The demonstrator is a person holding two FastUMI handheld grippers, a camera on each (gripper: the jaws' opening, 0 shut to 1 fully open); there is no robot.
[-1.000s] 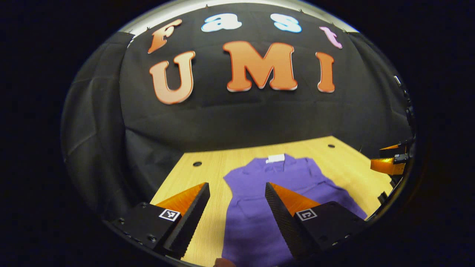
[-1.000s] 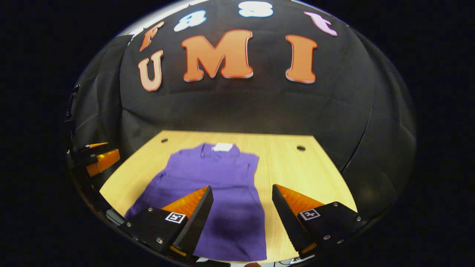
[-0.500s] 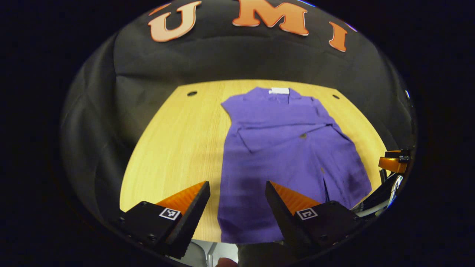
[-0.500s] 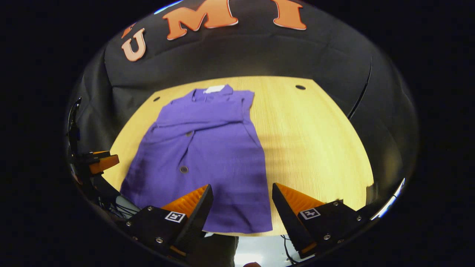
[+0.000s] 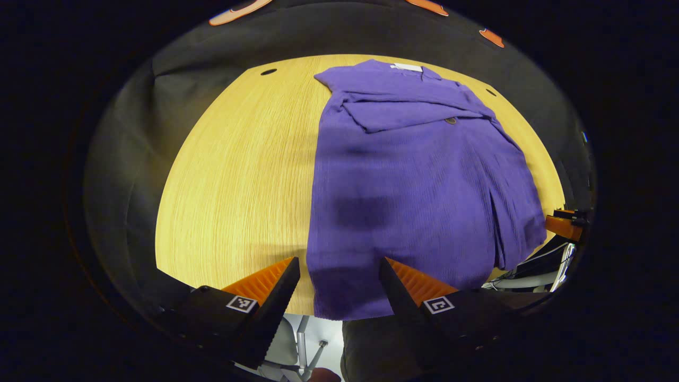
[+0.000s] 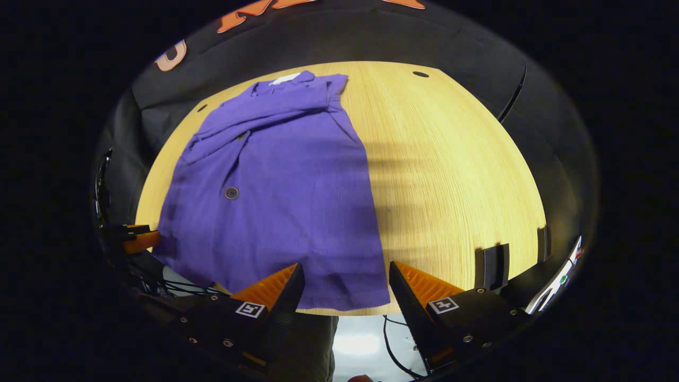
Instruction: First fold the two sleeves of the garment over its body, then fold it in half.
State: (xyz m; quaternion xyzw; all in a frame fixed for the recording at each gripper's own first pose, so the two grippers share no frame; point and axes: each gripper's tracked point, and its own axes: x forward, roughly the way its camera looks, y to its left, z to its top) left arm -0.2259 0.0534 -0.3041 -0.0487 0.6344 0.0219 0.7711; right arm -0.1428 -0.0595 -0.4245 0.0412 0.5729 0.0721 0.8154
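The garment (image 5: 419, 180) lies flat on the worktop (image 5: 238, 175), sleeves crossed over its chest, hem at the near edge. It looks light and limp, so I'd pinch both hem corners. Left tool (image 5: 339, 281) and right tool (image 6: 345, 286) gape, empty. The hem's underside is hidden.
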